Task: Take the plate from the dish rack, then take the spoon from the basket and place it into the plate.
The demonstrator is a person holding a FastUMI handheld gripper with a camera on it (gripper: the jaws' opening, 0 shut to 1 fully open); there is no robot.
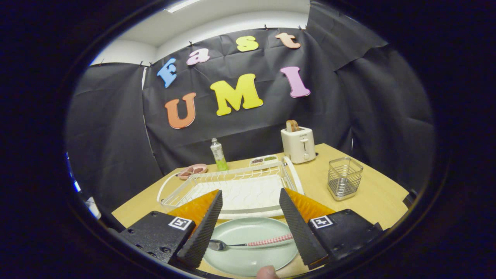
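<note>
apparently the task is looking finished: going left to right, the dish rack [232, 190] is sitting without plates, the plate [248, 248] is lying on the table [372, 197] just before it with the spoon [252, 243] resting across it, the basket [344, 177] is standing without cutlery. the jaws are hanging spread, gripping nothing.

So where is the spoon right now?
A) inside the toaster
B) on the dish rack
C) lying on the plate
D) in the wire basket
C: the spoon lies flat on the plate, between the fingers of the open tongs, which are not pressing on it.
</note>
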